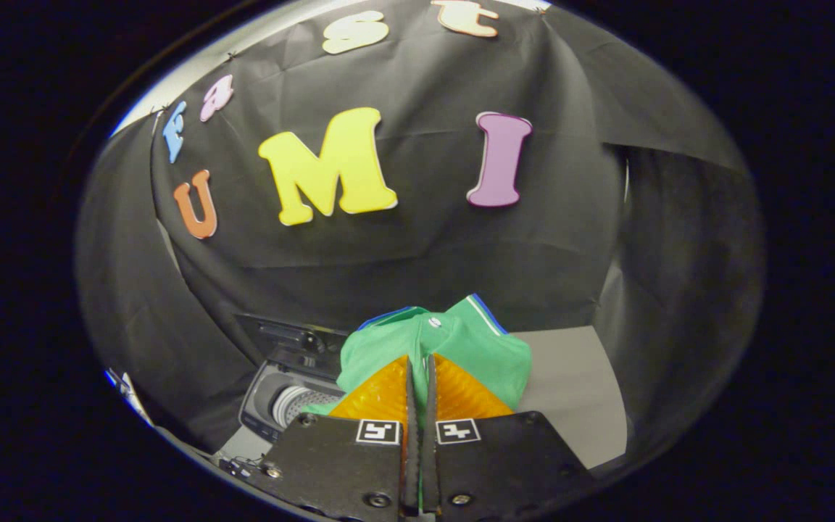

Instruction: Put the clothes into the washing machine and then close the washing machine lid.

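Backdrop: black cloth hangs behind everything, with a grey surface [570, 391] showing beside the washing machine.
Washing machine [283, 395]: sits low, off to one side of the fingers; its lid is up and the ribbed drum [301, 404] is open to view.
Shirt [461, 348]: a green garment with a blue-and-white trimmed collar, lifted clear of the grey surface, hanging next to the washing machine's opening rather than over it.
Gripper [418, 395]: fingers pressed nearly together with a fold of the green cloth pinched between them.
Handling: soft, light and limp by the look of it; it should drape and swing, so loose ends may catch on the washing machine's rim.
Best hold: a bunched fold near the collar, as now, probably carries most of the cloth.
Progress: shirt not yet in the drum; lid still to close.
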Demonstrator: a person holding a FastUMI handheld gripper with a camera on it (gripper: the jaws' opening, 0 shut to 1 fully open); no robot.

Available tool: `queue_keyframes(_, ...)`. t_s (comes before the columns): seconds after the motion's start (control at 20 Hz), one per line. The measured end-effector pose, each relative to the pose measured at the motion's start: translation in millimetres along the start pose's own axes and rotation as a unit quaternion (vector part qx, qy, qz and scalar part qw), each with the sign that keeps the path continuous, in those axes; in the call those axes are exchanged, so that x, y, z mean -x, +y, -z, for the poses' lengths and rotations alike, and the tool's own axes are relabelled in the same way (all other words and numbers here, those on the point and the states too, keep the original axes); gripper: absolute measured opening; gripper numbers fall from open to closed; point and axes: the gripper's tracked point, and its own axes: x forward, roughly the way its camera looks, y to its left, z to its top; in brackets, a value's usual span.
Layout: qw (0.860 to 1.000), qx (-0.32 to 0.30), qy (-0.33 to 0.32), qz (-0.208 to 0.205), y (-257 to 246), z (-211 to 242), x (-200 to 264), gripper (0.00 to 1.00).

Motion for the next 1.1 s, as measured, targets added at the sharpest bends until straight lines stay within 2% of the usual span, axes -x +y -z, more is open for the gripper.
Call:
queue_keyframes(0.35,0.998,0.035,-0.012,-0.057,76,-20,8,0.05)
queue_keyframes(0.6,0.992,0.040,-0.006,-0.118,142,-20,3,0.05)
queue_keyframes(0.85,0.985,0.043,0.012,-0.167,203,-12,-17,0.05)
queue_keyframes(1.1,0.978,0.058,0.032,-0.200,257,3,-43,0.05)
